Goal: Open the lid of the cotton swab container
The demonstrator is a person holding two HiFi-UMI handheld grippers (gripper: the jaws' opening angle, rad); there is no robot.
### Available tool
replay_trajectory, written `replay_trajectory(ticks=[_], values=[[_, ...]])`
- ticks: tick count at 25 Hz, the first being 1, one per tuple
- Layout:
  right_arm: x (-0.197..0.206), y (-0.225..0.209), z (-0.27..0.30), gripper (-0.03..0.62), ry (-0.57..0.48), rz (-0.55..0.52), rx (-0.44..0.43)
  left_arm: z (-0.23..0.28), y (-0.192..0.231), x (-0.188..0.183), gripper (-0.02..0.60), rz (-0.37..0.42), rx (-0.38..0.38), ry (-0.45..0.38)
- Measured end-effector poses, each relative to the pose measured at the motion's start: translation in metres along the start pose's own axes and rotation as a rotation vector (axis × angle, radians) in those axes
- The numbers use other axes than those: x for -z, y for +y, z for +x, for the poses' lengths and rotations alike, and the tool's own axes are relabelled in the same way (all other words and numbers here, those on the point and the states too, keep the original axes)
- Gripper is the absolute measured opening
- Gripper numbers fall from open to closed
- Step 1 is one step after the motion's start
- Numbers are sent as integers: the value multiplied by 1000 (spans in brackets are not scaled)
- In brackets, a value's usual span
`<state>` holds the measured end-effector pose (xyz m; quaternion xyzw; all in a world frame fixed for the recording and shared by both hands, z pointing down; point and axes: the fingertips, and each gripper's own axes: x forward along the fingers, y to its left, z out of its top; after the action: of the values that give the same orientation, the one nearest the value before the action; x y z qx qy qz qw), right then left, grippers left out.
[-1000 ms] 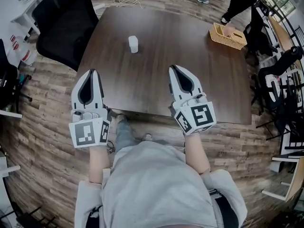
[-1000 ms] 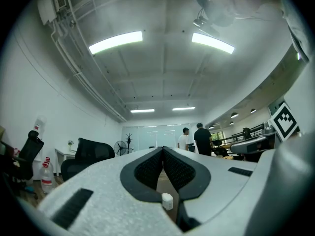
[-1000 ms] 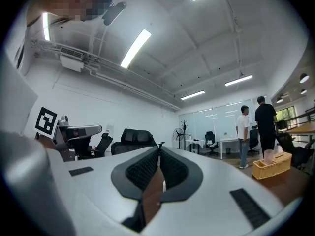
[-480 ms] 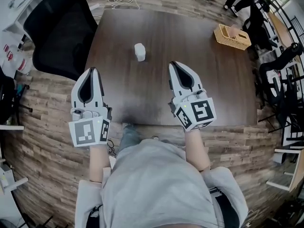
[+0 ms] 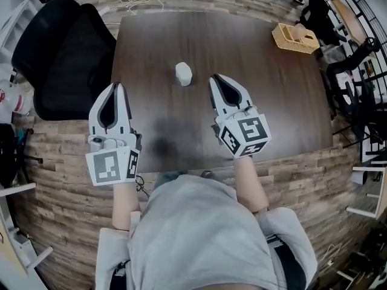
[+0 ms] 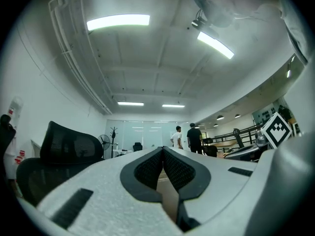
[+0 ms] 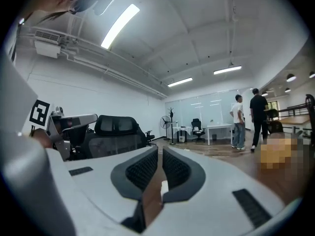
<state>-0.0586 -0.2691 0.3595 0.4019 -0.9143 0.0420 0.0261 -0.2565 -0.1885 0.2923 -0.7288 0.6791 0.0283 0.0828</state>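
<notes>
- The cotton swab container (image 5: 183, 74) stands on the dark wooden table (image 5: 254, 59) — a small white tub, left of the table's middle and nearer the person's edge than the far one.
- It is too small in the head view to tell its lid from its body.
- The left gripper (image 5: 115, 87) has its jaws pressed together with nothing between them; in the left gripper view the two black ribbed pads (image 6: 149, 168) meet at the tip.
- It hangs over the table's near left corner, apart from the container, pointing out across the room rather than down.
- The right gripper (image 5: 215, 78) is closed too, and empty — its pads (image 7: 142, 170) stand with only a thin slit between them and nothing is clamped there.
- It is over the table, with its tip near the container, just to the right of it and not touching.
- Low in that slit, the right gripper view shows brown tabletop and a small white patch lying beyond the jaws.
- A wicker basket (image 5: 294, 38) sits at the table's far right corner, well apart from the container.
- A black mesh office chair (image 5: 63, 59) stands beside the table's left edge on the wood-plank floor (image 5: 66, 156).
- Two people (image 7: 244, 119) stand far off in the room, seen in both gripper views.
</notes>
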Motion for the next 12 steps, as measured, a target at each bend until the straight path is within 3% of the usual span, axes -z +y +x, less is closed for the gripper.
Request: replay_trajectory(ticks=[12], values=[[99,0,60,20,238,70,64,46,30,45,9,-41,105,63]])
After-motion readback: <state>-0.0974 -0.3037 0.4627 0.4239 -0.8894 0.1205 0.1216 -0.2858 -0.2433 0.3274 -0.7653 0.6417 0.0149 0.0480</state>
